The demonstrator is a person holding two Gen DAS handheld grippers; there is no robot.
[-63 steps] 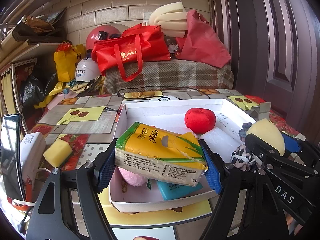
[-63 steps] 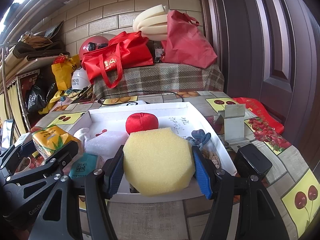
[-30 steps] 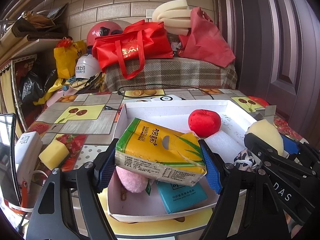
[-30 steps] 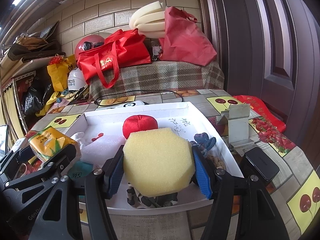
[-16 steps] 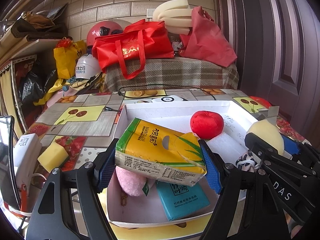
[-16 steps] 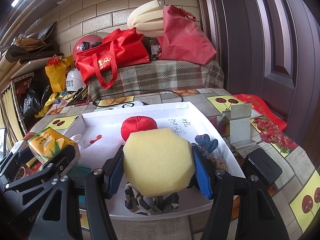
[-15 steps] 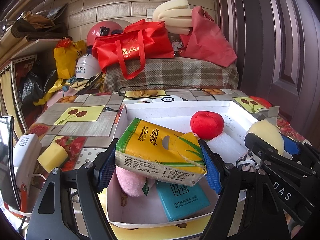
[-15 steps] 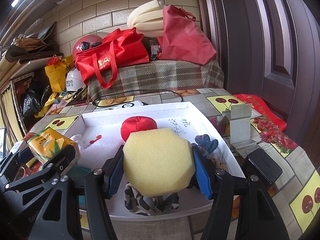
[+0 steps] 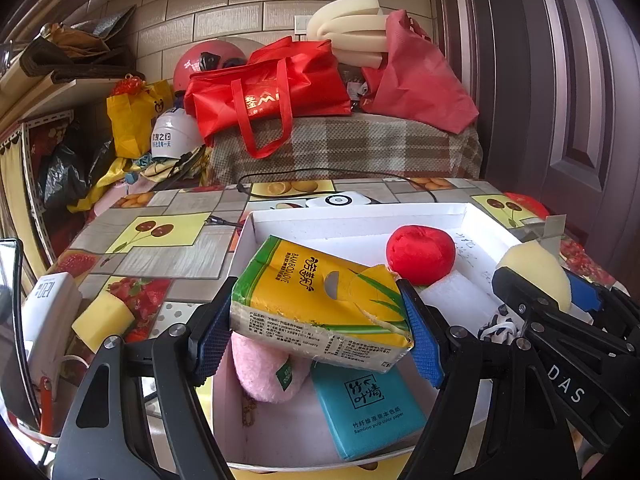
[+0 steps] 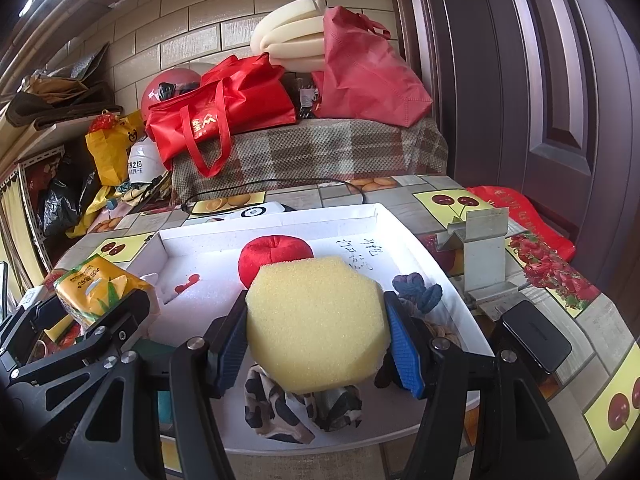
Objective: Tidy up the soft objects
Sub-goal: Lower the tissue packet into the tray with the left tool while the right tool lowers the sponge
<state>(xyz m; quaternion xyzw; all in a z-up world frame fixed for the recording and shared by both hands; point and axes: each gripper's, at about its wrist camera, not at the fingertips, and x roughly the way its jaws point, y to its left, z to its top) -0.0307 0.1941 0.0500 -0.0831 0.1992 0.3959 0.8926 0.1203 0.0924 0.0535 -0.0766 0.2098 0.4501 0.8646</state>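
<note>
My left gripper (image 9: 316, 336) is shut on a yellow tissue pack (image 9: 320, 300) and holds it above the near left corner of a white tray (image 9: 360, 216). My right gripper (image 10: 316, 344) is shut on a yellow sponge (image 10: 316, 320) above the tray's near right part (image 10: 440, 280). In the tray lie a red plush ball (image 9: 420, 254), a pink plush (image 9: 260, 368), a teal tissue pack (image 9: 366, 408), a white foam piece (image 9: 456, 296) and a spotted cloth (image 10: 300, 408). A blue fabric piece (image 10: 416, 292) lies by the right wall.
A small yellow sponge (image 9: 102, 320) and a white device (image 9: 46, 320) lie on the table left of the tray. A metal bracket (image 10: 480, 248) and a black box (image 10: 536, 336) stand to the right. Red bags (image 9: 272, 96) sit on a plaid bench behind.
Both grippers have moved forward over the tray with their loads still held. More of the tray's contents show beneath them.
</note>
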